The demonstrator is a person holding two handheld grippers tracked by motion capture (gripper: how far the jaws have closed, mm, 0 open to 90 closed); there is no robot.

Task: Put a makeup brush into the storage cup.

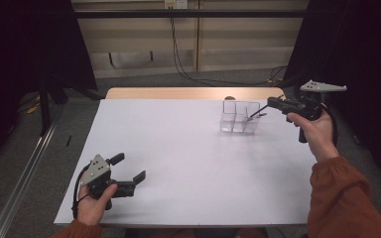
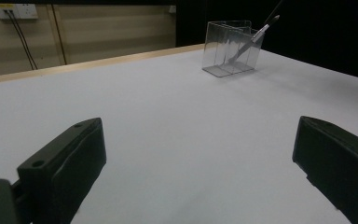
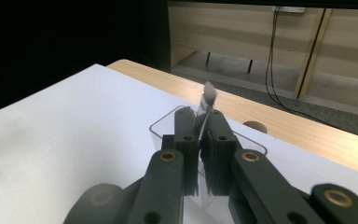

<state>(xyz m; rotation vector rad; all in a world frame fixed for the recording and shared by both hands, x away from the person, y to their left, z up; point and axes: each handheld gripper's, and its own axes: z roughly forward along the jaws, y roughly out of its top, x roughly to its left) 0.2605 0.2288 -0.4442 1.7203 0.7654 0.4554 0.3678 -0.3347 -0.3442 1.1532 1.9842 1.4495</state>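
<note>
Pen between right hand-held gripper jaws

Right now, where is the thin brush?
In the high view, the thin brush is at the table's far right, clamped in the right claw, its tip dipping into the clear divided holder.
</note>
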